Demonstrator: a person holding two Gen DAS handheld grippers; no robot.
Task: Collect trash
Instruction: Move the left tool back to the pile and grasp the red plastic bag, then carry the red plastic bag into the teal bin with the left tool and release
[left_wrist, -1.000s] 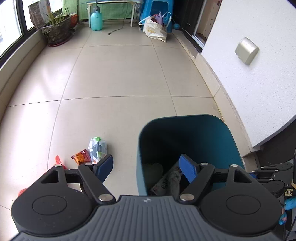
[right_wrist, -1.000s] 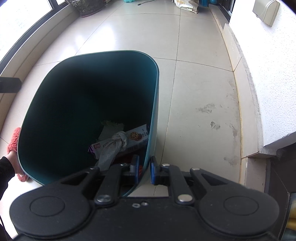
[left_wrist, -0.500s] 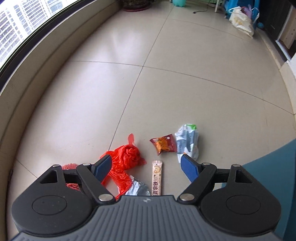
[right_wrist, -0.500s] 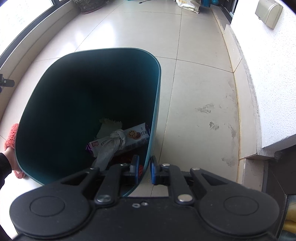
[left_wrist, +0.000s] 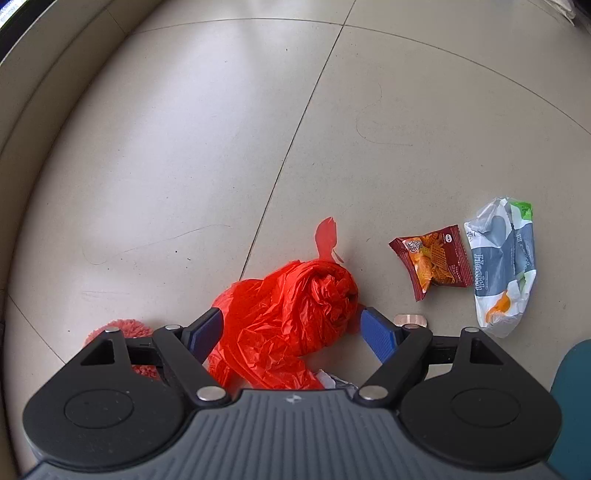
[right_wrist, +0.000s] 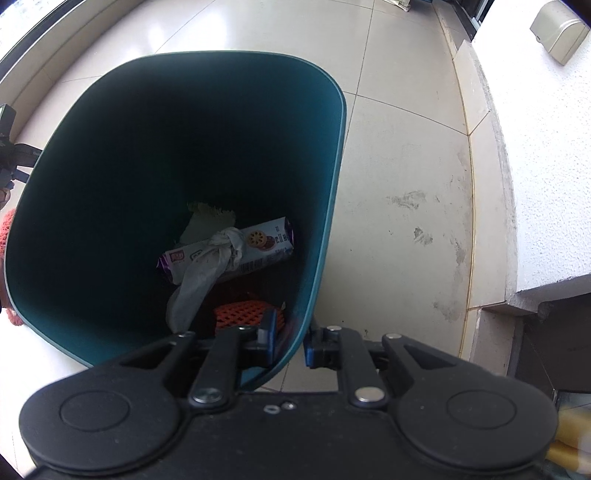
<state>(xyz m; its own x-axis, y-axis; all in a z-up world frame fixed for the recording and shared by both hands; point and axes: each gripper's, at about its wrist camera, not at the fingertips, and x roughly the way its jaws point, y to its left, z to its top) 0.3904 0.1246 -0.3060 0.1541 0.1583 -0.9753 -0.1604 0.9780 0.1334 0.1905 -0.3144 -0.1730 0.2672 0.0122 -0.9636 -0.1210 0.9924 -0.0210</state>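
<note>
Black claw, blue fingertips

A crumpled bag lay on the floor between the left tool's spread fingers. To its right lay a snack packet, then a pouch just beside it. The right tool straddled the bin's near rim; inside lay a biscuit pack under a knotted bag.

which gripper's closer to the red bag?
Left. The left gripper has open jaws straddling the red bag; the right gripper is clamped on the bin rim.
</note>
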